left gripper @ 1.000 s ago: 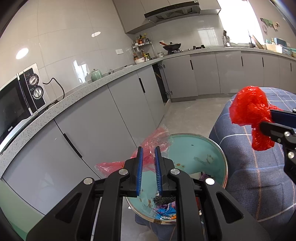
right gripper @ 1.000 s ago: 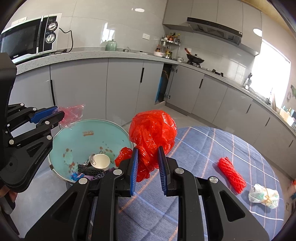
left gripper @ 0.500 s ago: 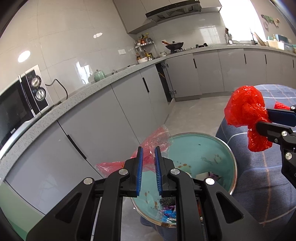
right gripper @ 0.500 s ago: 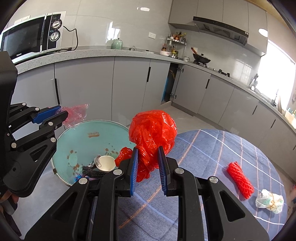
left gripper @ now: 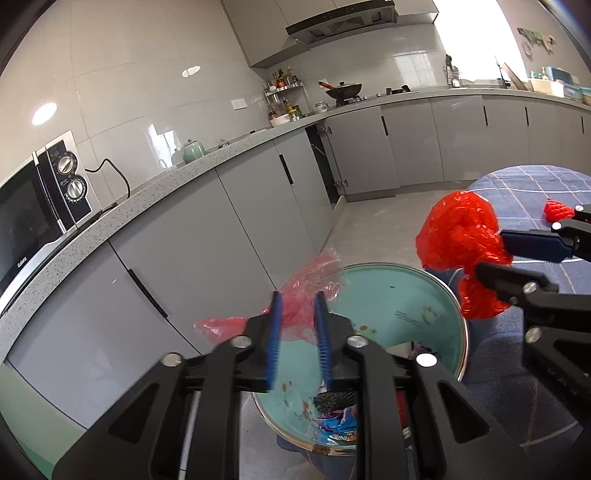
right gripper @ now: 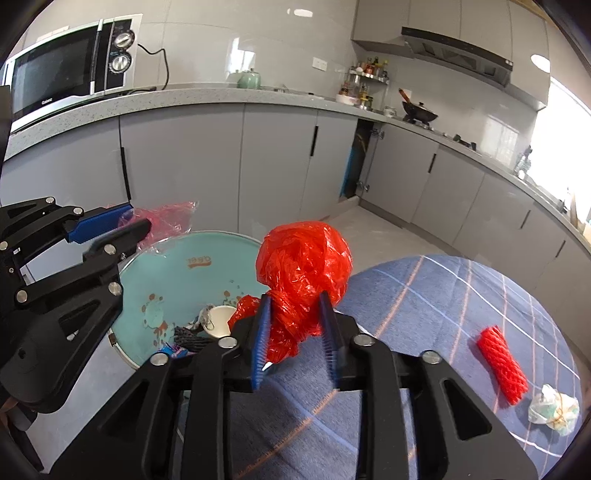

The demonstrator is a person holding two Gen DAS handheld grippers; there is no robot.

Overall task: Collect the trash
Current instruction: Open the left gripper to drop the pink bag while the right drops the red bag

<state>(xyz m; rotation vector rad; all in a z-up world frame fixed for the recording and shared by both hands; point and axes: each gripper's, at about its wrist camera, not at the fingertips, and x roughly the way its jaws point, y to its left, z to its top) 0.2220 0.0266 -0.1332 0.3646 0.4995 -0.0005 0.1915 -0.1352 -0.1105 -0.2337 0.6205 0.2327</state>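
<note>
The right tongs (right gripper: 295,332) pinch the neck of a crumpled red plastic bag (right gripper: 304,266), held above the desk edge beside the teal basin (right gripper: 192,266). The left tongs (left gripper: 297,332) grip the thin pink plastic (left gripper: 306,280) at the basin's rim. The bag looks light, soft and slippery; its bunched neck seems the surest hold.

Home kitchen: grey cabinets (right gripper: 280,162) under a speckled counter (right gripper: 207,98) carrying a microwave (right gripper: 70,74), wok (left gripper: 341,89) on a hob beneath a hood (left gripper: 341,22), spice rack (right gripper: 365,83), tiled walls.
</note>
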